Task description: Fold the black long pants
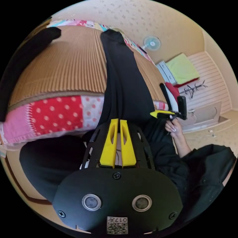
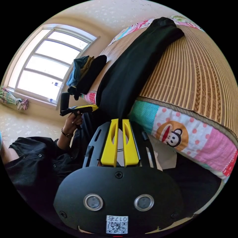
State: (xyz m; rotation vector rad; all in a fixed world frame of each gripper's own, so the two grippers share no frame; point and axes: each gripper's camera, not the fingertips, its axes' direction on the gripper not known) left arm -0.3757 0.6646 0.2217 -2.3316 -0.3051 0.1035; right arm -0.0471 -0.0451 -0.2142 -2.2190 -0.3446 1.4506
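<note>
Both tongs clamped on black pants (image 1: 125,81) draped over mat-covered bed (image 1: 62,72), window (image 2: 47,64) in right gripper view

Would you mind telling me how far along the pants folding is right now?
Done: the black pants lie stretched lengthwise across the bed mat, legs together, waist end hanging over the near edge. In hand: the left gripper and right gripper are at that end, jaws nearly closed. Left: no crosswise fold shows yet.
</note>
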